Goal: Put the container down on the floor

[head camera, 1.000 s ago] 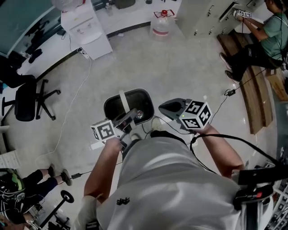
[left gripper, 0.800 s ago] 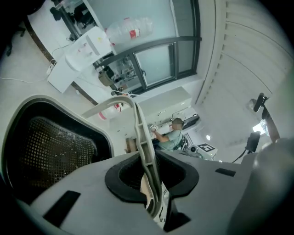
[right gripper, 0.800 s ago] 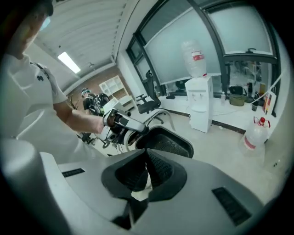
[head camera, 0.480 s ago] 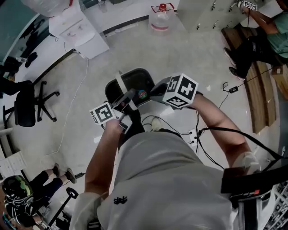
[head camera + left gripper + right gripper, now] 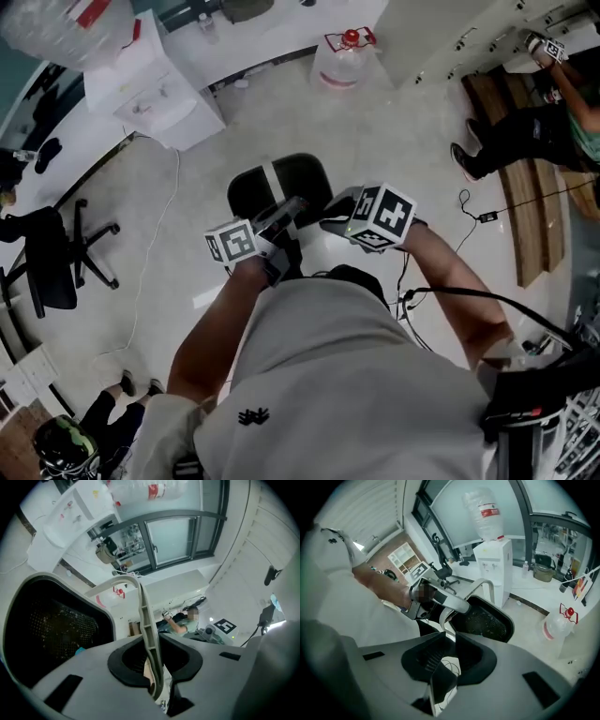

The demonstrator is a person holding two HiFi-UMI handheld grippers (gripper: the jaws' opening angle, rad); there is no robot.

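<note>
Hanging from the left tongs (image 5: 286, 211) is a black container (image 5: 253, 187), a deep tub with a dotted, mesh-like lining. It is carried by its pale handle (image 5: 272, 178), which arches over the opening. The left tongs' own camera shows the jaws closed tight on that thin handle (image 5: 143, 616), seen edge-on, with the tub's dark inside (image 5: 51, 625) just left of the jaws. Gripping at the handle lets the tub swing level below the jaws, which suits lowering it. The right tongs (image 5: 330, 217) sit just beside the left pair, on the far side of the handle. Their jaws (image 5: 447, 653) stand narrowly apart with only pale floor and a black cable showing through the gap, so they hold nothing. They seem to be kept close as a spare support. From the right tongs, the container (image 5: 487, 618) lies ahead and slightly right, below the left tongs (image 5: 445, 601). It appears to be up off the floor (image 5: 375, 122), in front of the standing person's waist. The setting-down looks not yet done: the left tongs would need to drop well lower before letting go. A water cooler (image 5: 155, 84) stands well beyond the left tongs.
</note>
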